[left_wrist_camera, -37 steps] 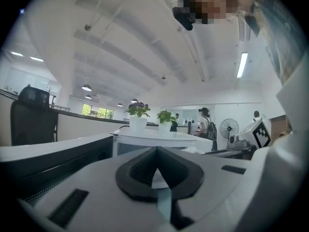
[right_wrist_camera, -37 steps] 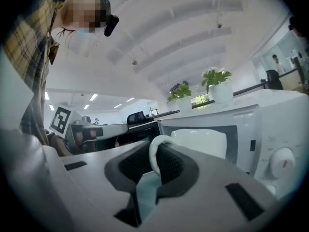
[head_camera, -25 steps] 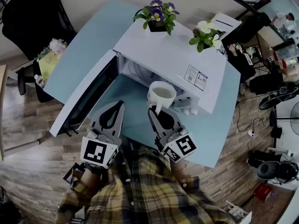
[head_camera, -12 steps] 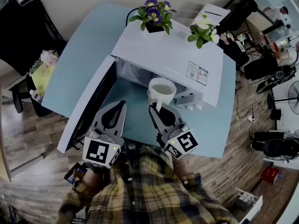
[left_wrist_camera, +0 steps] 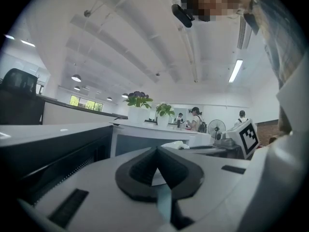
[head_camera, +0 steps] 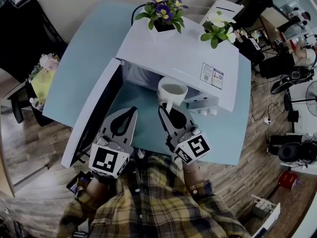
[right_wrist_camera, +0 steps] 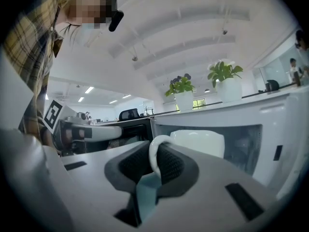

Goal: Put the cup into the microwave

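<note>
Cup (head_camera: 172, 89) white, glossy, upright, loop handle pinched in my right gripper (head_camera: 166, 114), before open microwave (head_camera: 183, 58); my left gripper (head_camera: 130, 114) closed, empty.

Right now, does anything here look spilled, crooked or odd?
Nothing is spilled or broken. One oddity: a purple-flowered plant and a white-flowered plant stand atop the microwave. The cup is upright, its handle in the right hand-held gripper.
</note>
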### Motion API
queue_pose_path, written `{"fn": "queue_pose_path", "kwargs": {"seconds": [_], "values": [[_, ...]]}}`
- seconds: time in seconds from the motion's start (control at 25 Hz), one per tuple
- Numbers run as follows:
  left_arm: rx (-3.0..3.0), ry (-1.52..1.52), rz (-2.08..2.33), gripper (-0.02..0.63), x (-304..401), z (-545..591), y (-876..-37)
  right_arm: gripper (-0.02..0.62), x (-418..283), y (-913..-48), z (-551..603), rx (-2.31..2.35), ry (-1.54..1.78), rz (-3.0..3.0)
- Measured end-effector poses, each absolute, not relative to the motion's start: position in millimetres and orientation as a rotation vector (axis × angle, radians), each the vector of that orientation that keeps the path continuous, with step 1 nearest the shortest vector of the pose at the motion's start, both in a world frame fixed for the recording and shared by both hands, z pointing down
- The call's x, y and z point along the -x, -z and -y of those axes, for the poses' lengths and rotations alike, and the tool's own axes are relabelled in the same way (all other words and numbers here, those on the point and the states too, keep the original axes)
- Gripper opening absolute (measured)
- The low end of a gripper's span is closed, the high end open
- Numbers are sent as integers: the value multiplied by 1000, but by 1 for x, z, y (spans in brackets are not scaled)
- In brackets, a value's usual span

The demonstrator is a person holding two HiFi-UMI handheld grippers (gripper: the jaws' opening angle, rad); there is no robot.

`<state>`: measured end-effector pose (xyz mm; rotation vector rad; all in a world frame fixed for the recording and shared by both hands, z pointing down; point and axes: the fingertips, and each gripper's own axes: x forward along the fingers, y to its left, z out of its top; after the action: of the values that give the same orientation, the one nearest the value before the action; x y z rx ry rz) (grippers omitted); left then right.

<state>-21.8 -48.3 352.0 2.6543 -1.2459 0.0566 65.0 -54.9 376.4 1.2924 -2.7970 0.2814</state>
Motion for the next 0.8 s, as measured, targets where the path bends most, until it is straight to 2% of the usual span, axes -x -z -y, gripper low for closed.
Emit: {"fn": "queue_pose_path", "kwargs": {"seconds": [0.8], "values": [[-2632,-144,1158,-8,-1,53,-385,49,-66,-417,97,-1283,-218,2779]]}}
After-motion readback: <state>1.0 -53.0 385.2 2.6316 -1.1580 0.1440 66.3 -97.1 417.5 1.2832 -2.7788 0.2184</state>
